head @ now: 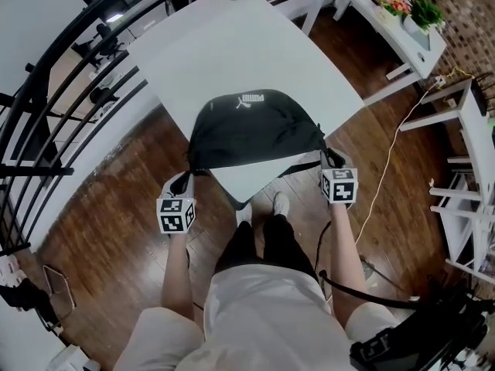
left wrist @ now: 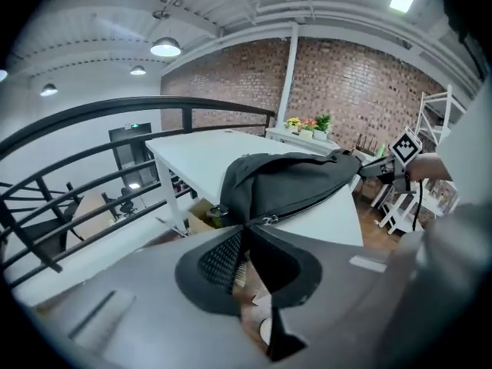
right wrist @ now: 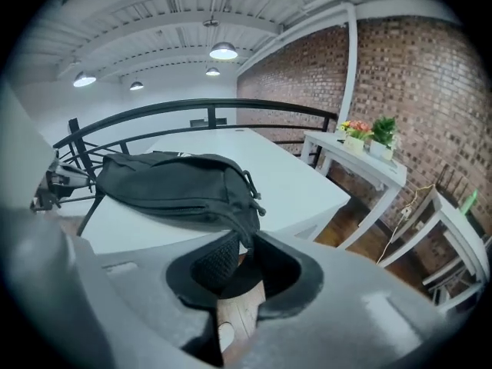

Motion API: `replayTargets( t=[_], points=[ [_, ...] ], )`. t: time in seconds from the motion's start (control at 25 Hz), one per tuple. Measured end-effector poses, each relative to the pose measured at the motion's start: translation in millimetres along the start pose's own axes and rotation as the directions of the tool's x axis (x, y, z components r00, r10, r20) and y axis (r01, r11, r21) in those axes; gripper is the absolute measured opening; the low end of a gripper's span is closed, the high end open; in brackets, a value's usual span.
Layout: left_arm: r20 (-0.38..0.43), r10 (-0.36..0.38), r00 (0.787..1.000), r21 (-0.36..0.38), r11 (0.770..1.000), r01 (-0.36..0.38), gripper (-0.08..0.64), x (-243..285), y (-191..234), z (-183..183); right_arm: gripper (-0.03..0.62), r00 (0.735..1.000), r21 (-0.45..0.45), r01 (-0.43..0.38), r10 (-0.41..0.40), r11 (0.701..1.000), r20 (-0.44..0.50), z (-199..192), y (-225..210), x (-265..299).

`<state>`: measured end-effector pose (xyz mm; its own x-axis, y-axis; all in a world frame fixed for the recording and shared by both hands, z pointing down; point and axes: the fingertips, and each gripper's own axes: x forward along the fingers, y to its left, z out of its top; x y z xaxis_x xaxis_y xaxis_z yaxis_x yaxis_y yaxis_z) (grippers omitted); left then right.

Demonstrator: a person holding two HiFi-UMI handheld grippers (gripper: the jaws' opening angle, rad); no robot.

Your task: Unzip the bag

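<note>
Black bag [head: 255, 130] lies crosswise, ends pinched by left claw [head: 187, 178] and right claw [head: 331, 159] (zip pull [left wrist: 269, 220] beside left).

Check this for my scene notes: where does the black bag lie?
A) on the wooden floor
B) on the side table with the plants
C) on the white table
C: the black bag rests on the white table, by the corner nearest the person.
</note>
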<state>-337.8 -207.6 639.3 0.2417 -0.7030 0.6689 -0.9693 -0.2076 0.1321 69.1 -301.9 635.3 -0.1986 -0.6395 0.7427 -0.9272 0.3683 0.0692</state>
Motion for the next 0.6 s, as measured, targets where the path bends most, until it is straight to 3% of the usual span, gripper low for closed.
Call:
replayTargets(
  t=[0.28,0.48,0.6],
  points=[
    [0.037,-0.034,0.999,-0.058,0.998,0.036,0.06,-44.4,-4.4,-24.3,0.069,0.997,0.016,0.052,-0.053,0.999,0.055,-15.9,20.7,-52.4],
    [0.137,-0.05,0.989,-0.056,0.997,0.058,0.04,-86.0,-35.8,-20.3,0.061,0.981,0.01,-0.024,0.021,1.0,0.19,-15.4,65.4,-119.8],
    [0.237,-0.066,0.969,-0.027,0.997,0.075,0.017,-115.7,-72.5,-5.5,0.009,0.947,-0.035,-0.09,0.096,0.995,0.306,-7.7,89.7,-160.9]
  ],
)
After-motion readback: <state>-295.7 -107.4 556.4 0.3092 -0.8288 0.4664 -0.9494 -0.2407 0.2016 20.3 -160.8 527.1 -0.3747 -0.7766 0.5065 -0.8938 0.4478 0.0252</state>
